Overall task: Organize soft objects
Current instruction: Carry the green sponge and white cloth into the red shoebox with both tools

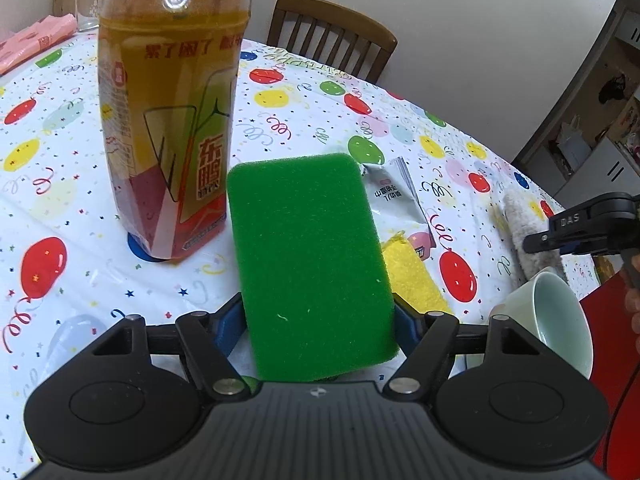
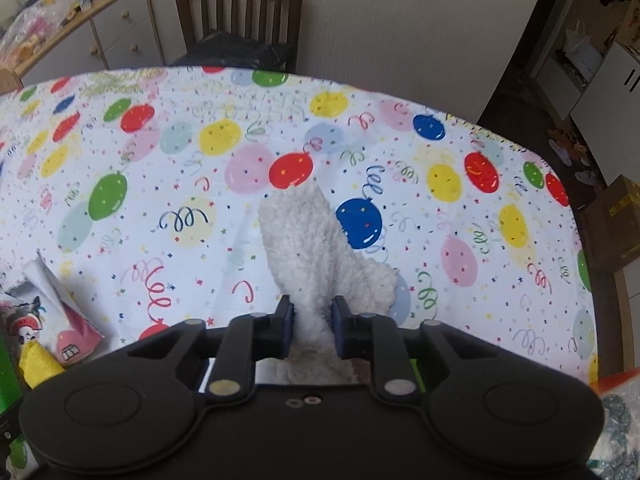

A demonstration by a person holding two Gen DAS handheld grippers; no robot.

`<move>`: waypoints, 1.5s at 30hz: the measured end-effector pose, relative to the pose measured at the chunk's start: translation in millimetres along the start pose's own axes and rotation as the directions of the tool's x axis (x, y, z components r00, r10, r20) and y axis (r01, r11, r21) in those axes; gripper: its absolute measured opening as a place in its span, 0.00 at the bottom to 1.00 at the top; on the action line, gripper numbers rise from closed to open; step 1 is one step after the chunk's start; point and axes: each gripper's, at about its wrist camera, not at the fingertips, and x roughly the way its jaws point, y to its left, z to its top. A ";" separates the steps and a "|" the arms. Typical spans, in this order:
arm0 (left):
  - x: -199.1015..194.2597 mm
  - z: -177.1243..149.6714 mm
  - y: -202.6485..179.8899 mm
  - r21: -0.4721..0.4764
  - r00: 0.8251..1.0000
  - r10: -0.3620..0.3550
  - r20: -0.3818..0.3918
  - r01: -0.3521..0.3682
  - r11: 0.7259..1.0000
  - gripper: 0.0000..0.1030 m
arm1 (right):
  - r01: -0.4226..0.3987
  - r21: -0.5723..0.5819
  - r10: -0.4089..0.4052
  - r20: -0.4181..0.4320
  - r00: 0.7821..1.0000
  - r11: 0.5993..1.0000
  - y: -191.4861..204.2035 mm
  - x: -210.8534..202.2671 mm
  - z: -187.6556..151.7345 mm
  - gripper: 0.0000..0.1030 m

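My left gripper (image 1: 318,320) is shut on a green sponge (image 1: 308,256) and holds it above the balloon-print tablecloth (image 1: 60,184). A yellow cloth (image 1: 416,276) lies just right of the sponge; it also shows in the right wrist view (image 2: 38,364). My right gripper (image 2: 312,320) is shut on a white fluffy sock (image 2: 316,248), whose far end rests on the tablecloth (image 2: 440,240). In the left wrist view the right gripper (image 1: 576,228) appears at the right edge with the sock (image 1: 528,240) under it.
A tall yellow drink bottle (image 1: 172,120) stands left of the sponge. A silver packet (image 1: 400,196) lies behind it. A pale green cup (image 1: 556,320) lies tipped at the right. A printed packet (image 2: 60,320) lies at left. A wooden chair (image 2: 240,16) stands beyond the table.
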 end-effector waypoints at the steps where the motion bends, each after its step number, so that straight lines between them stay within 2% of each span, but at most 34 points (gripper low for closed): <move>1: -2.0 0.2 -0.1 0.001 1.000 0.001 0.004 -0.001 1.000 0.71 | -0.004 0.005 0.004 0.012 1.000 1.000 -1.3 -4.7 0.0 0.17; 7: -16.0 2.3 0.2 0.012 0.999 -0.004 0.038 0.003 1.000 0.71 | -0.041 0.029 0.038 0.083 0.996 0.999 -7.8 -38.4 0.0 0.16; 12: -33.1 2.3 -0.1 0.029 0.998 -0.011 0.062 0.009 1.000 0.71 | -0.103 0.048 0.096 0.139 0.986 0.994 -13.8 -74.3 -4.1 0.16; 24: -84.8 2.1 -24.8 0.121 0.994 -0.059 0.094 0.047 0.992 0.71 | -0.240 0.074 0.213 0.262 0.941 0.968 -40.4 -162.6 -31.9 0.16; 29: -110.5 -1.5 -49.1 0.162 0.990 -0.096 0.105 0.079 0.984 0.71 | -0.274 0.082 0.237 0.309 0.921 0.958 -61.7 -198.5 -50.6 0.16; 35: -137.0 -8.6 -88.6 0.231 0.985 -0.138 0.103 0.112 0.966 0.71 | -0.281 0.097 0.231 0.353 0.906 0.955 -95.9 -231.3 -74.4 0.16; 45: -162.8 -27.7 -154.7 0.342 0.972 -0.227 0.062 0.193 0.920 0.71 | -0.284 0.163 0.197 0.406 0.892 0.945 -159.4 -257.9 -118.8 0.16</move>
